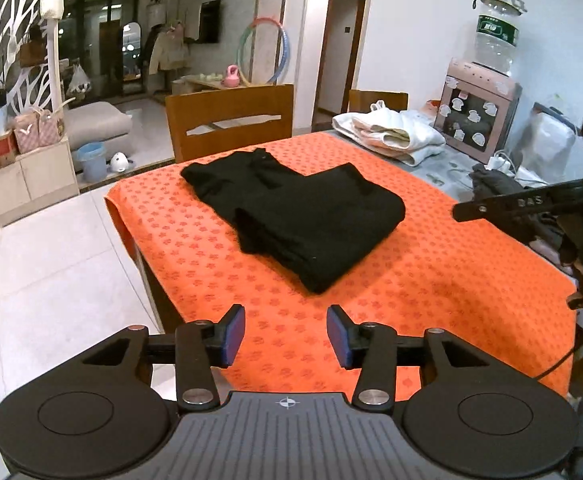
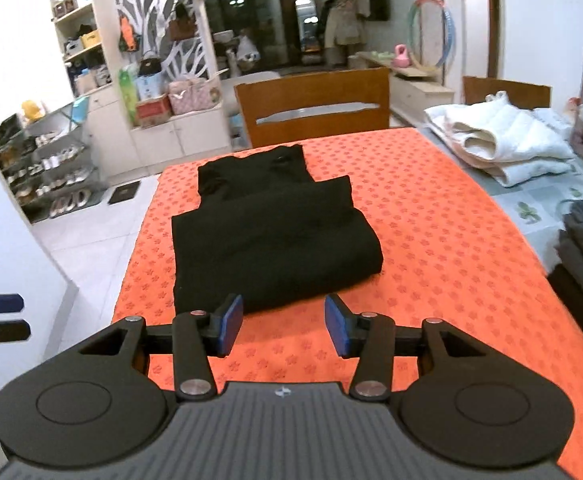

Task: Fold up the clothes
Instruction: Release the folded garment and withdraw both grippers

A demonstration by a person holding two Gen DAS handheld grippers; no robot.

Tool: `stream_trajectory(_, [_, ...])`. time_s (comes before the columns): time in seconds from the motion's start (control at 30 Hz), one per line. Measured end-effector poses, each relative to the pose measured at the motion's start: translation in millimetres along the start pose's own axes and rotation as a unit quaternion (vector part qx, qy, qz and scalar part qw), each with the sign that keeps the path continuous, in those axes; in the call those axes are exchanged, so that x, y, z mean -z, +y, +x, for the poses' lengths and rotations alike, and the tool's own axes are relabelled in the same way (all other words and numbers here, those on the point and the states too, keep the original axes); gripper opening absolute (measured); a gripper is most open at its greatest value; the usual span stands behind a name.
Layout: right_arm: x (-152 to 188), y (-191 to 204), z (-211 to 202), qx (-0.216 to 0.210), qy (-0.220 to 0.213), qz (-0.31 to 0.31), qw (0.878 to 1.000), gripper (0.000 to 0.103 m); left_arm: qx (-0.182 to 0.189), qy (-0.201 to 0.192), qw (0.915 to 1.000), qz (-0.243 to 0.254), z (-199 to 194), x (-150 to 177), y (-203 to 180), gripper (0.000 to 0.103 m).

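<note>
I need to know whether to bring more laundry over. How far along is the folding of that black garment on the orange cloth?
Done, it seems: the black garment lies folded in a compact stack on the orange patterned tablecloth. In hand: nothing; the left gripper and right gripper are both open and empty. Left: maybe one tidying fold, since a narrower part sticks out at the far end. A folded white padded garment lies aside.

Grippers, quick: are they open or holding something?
Left gripper: open, holding nothing.
Right gripper: open, holding nothing, just short of the black garment.
</note>
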State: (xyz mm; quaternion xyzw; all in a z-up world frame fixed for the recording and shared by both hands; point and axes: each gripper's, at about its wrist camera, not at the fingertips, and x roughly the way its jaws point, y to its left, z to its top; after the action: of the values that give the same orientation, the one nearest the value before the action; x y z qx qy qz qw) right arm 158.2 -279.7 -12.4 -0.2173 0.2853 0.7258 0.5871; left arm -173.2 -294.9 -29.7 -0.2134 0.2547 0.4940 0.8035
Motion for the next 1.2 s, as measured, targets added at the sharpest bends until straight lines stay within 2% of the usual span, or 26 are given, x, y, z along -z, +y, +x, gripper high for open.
stream_trajectory(0.13, [8, 11, -5, 0.012, 0.005, -0.009, 1.000, 0.051, 0.010, -0.005, 0.9996, -0.027, -8, 0, 17, 0.049])
stream_trajectory(0.3, [8, 15, -5, 0.018, 0.010, -0.034, 0.999, 0.051, 0.025, 0.004, 0.9994, -0.025, 9, -3, 22, 0.053])
stream_trajectory(0.47, [0, 9, 12, 0.017, 0.020, -0.073, 0.997, 0.051, 0.059, 0.027, 0.9979, 0.007, 49, -7, 11, 0.055])
stream_trajectory(0.6, [-12, -8, 43, 0.015, 0.032, -0.105, 0.994, 0.052, 0.083, 0.049, 0.9952, 0.018, 95, -17, 6, 0.056])
stream_trajectory(0.7, [-24, -30, 73, 0.006, 0.042, -0.126, 0.991, 0.059, 0.093, 0.065, 0.9927, 0.042, 130, -27, 4, 0.056])
stream_trajectory(0.83, [-37, -57, 112, -0.021, 0.065, -0.159, 0.985, 0.059, 0.103, 0.103, 0.9870, 0.068, 174, -44, 0, 0.056])
stream_trajectory(0.97, [-41, -75, 142, -0.056, 0.094, -0.209, 0.972, 0.059, 0.120, 0.132, 0.9800, 0.088, 206, -54, -6, 0.057])
stream_trajectory(1.13, [-42, -87, 163, -0.108, 0.093, -0.247, 0.959, 0.059, 0.139, 0.166, 0.9724, 0.088, 224, -57, -11, 0.060])
stream_trajectory(1.2, [-42, -91, 168, -0.126, 0.092, -0.245, 0.957, 0.059, 0.146, 0.177, 0.9693, 0.089, 230, -58, -14, 0.062])
